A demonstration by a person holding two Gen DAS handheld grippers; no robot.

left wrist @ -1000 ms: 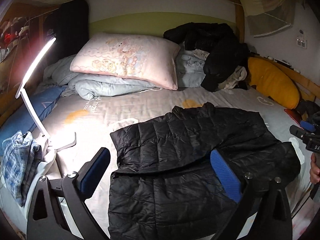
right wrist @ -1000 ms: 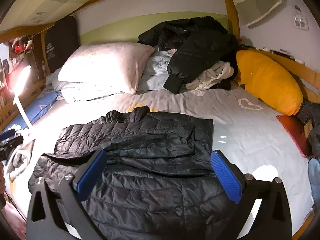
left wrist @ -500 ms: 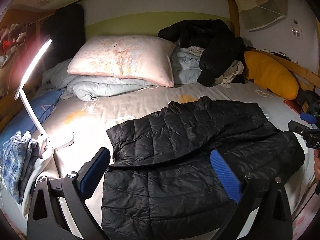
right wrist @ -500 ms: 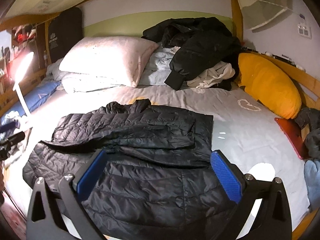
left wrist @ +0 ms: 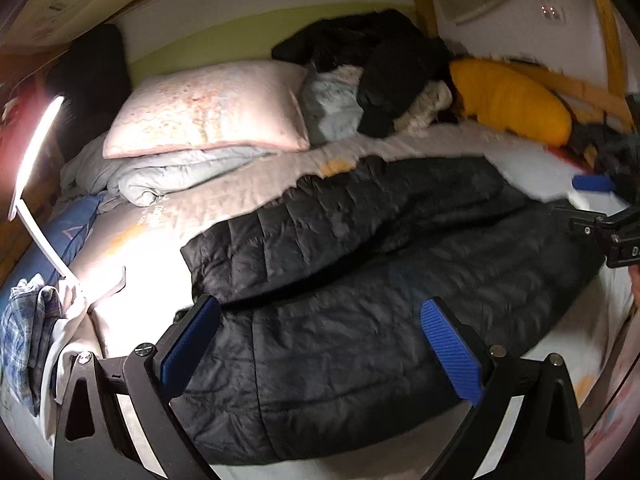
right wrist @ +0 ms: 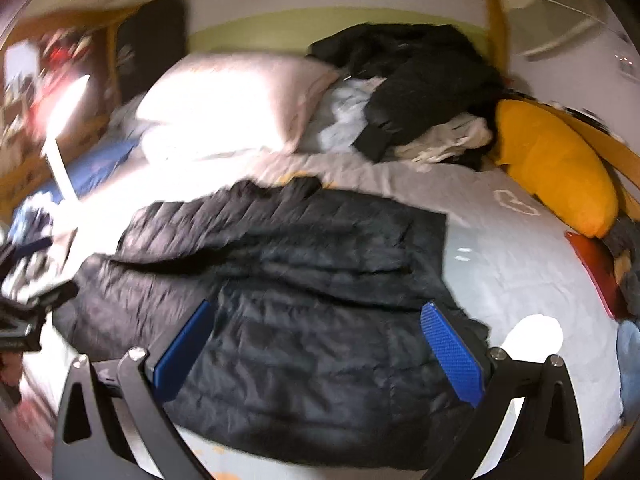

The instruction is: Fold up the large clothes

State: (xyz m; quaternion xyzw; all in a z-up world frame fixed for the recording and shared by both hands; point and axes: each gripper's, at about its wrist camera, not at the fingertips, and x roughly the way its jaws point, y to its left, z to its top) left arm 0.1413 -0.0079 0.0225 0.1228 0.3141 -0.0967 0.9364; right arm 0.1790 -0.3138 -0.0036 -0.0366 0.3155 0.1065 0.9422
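Across the bed [left wrist: 280, 184], the black puffer jacket [left wrist: 380, 280] lies crosswise beneath both gaping, empty tongs, left [left wrist: 320, 352] and right [right wrist: 316, 352].

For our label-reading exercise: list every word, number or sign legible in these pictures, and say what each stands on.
"D": white letter, cut off by the frame edge, on the right gripper's black body.
Grey print on the pale bed sheet: too blurred to read.
Print on the black upright cushion: too blurred to read.
No other text is visible.

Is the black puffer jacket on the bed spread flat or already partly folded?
Partly folded: the black puffer jacket has one quilted layer lying across its body on the bed, with both grippers open above it.
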